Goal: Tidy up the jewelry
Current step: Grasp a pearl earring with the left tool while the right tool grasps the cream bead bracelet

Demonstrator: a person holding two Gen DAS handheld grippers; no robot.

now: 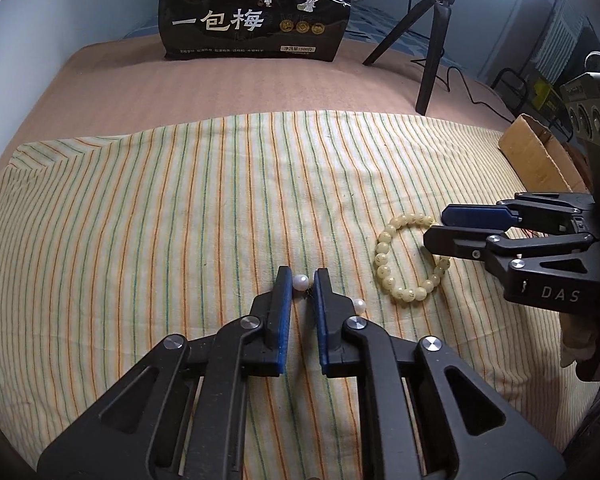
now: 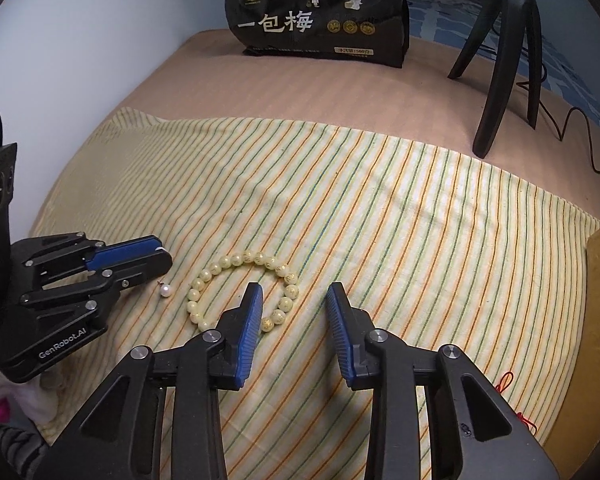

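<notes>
- Left hand-held gripper [image 1: 303, 276]: jaws narrowly parted around a pearl earring [image 1: 300, 282], not clearly clamped on it; low over the striped cloth [image 1: 140, 220], toward its near edge.
- Second pearl [image 1: 359, 305] just outside the right finger, resting on the cloth.
- Right hand-held gripper [image 2: 294, 300]: jaws wide apart, hovering over the near side of the bead bracelet [image 2: 244, 260]; left finger overlapping the ring of beads, right finger outside it.
- Bracelet flat on the cloth, between the two grippers.
- Further out on the bed [image 1: 220, 88]: black snack bag [image 1: 256, 8] upright at the far edge, tripod [image 1: 432, 40] beside it, cardboard box [image 1: 536, 152] at the right edge.
</notes>
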